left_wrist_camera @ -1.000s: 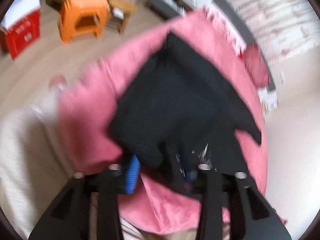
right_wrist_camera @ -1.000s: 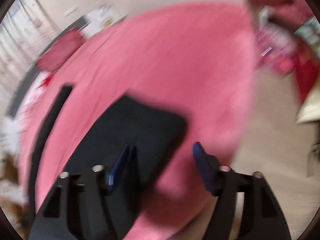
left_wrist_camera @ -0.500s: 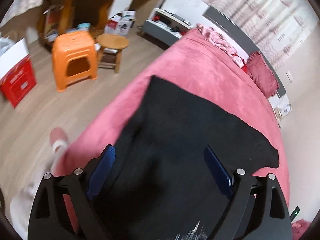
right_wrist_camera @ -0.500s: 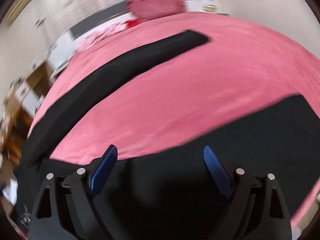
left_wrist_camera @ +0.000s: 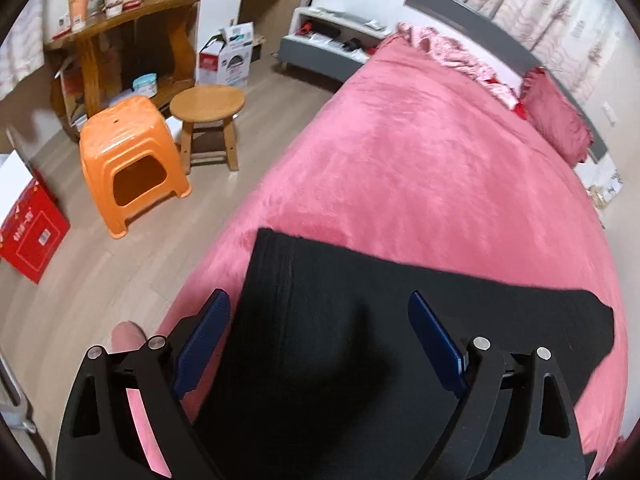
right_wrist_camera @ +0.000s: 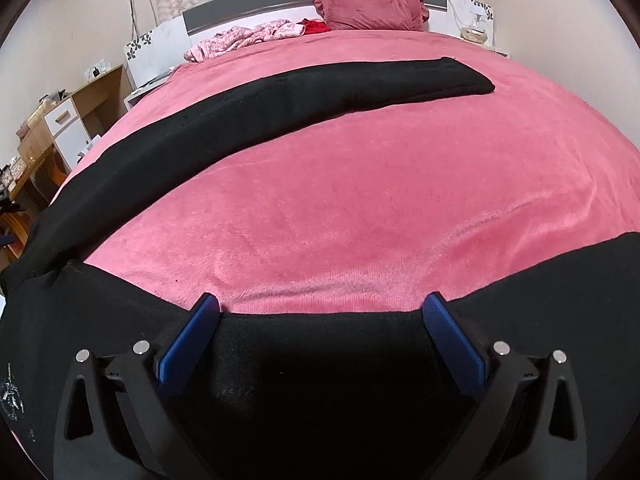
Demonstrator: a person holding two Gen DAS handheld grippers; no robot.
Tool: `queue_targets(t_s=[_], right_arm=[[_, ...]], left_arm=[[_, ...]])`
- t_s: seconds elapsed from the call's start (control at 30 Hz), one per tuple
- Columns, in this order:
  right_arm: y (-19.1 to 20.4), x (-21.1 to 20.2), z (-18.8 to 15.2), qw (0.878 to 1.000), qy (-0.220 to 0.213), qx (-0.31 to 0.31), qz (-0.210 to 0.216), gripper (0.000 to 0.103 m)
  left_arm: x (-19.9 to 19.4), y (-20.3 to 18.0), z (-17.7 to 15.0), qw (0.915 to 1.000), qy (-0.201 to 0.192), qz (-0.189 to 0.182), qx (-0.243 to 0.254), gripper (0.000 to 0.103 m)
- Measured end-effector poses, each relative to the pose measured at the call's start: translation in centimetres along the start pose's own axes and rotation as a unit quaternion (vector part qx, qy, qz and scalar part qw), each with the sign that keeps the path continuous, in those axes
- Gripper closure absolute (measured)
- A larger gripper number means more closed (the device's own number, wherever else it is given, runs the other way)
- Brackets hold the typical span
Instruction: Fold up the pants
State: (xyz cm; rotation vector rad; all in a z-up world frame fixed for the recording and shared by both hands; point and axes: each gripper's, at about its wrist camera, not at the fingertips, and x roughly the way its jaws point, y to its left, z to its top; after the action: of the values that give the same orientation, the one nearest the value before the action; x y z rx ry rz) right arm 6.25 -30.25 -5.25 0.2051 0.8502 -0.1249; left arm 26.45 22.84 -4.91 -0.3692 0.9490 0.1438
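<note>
Black pants (left_wrist_camera: 500, 316) lie flat on the pink bed cover (left_wrist_camera: 420, 168). In the left wrist view my left gripper (left_wrist_camera: 319, 300) hovers open over one end of them, near the bed's left edge, with its blue pads clear of the cloth. In the right wrist view one leg (right_wrist_camera: 280, 104) stretches across the far part of the bed (right_wrist_camera: 360, 208) and the other leg (right_wrist_camera: 320, 368) lies under my right gripper (right_wrist_camera: 322, 302). Its jaws are opening, wide apart above that leg's upper edge, and nothing is pinched between them.
Left of the bed, on the wooden floor, stand an orange plastic stool (left_wrist_camera: 128, 160), a round wooden stool (left_wrist_camera: 207, 104) and a red box (left_wrist_camera: 30, 232). A wooden desk (left_wrist_camera: 120, 20) is behind them. A dark pink pillow (right_wrist_camera: 368, 6) and crumpled pink cloth (right_wrist_camera: 248, 38) lie at the headboard.
Both grippers' jaws have widened. The left has swung from bunched-up cloth to over the pants' flat end. The right has rolled level and now looks up the bed across both legs.
</note>
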Motion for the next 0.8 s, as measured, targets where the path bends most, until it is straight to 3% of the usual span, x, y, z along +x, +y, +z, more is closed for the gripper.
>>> queue_targets(t_s=[0.13,0.37,0.47,0.53,0.57,0.63,0.67,0.8], right_arm=[[1.0,-0.3,0.0,1.0,-0.002,-0.001,-0.003,0.002],[1.4,0.0,0.5,1.0,-0.003,-0.005,-0.013,0.002],[1.3,0.1,0.4,1.0,-0.004,-0.005,-0.014,0.002],[1.3,0.1,0.4,1.0,-0.005,-0.005,-0.014,0.002],[1.4,0.2,0.5,1.0,-0.005,-0.005,-0.015,0.002],[1.4,0.2,0.5,1.0,-0.005,-0.006,-0.017,0.002],[1.3,0.2,0.5,1.0,-0.005,-0.006,-0.016,0.002],[1.3,0.2,0.6,1.0,-0.006,-0.006,-0.016,0.002]], left_arm=[[2.8,1.0,1.5,0.9991,0.015,0.034,-0.022,0.014],[5.5,2.2,2.0,0.9968,0.028,0.026,-0.07,0.014],[6.0,1.1,1.7,0.9982,0.021,0.051,-0.022,0.028],[5.9,-0.7,1.4,0.9973,0.009,0.064,0.035,0.048],[5.9,-1.2,1.3,0.9965,0.007,0.069,0.048,0.052],[5.5,-2.5,0.9,0.9944,-0.001,0.065,0.083,0.077],[5.3,-3.1,0.7,0.9931,-0.003,0.064,0.099,0.083],[4.0,-4.3,-0.1,0.9883,-0.019,0.071,0.134,0.088]])
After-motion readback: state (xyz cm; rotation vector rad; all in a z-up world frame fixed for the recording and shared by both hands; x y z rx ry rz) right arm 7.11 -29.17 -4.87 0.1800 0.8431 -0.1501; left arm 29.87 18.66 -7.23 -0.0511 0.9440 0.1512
